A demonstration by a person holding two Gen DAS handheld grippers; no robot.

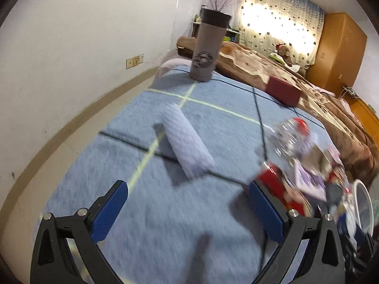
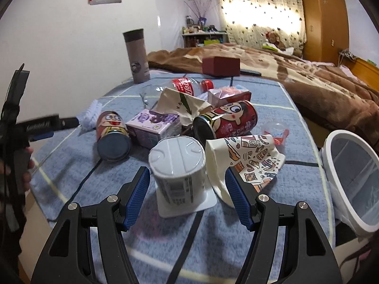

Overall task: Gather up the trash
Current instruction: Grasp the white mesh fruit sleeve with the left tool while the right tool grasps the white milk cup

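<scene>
A pile of trash lies on the blue cloth (image 2: 236, 232): an upturned white yogurt cup (image 2: 177, 165), a crumpled patterned paper cup (image 2: 251, 158), two red cartoon cans (image 2: 111, 137) (image 2: 227, 120), a purple carton (image 2: 154, 127) and a clear cola bottle (image 2: 184, 87). My right gripper (image 2: 187, 196) is open, its pads on either side of the yogurt cup, not touching it. My left gripper (image 1: 189, 210) is open and empty above the cloth, left of the blurred pile (image 1: 303, 165). It also shows in the right wrist view (image 2: 42, 125).
A white-rimmed mesh bin (image 2: 350, 177) stands at the right edge of the table. A grey tumbler (image 2: 137, 56), a dark red box (image 2: 221, 66) and a rolled white towel (image 1: 187, 139) sit on the cloth. A brown-blanketed bed (image 2: 308, 82) lies behind.
</scene>
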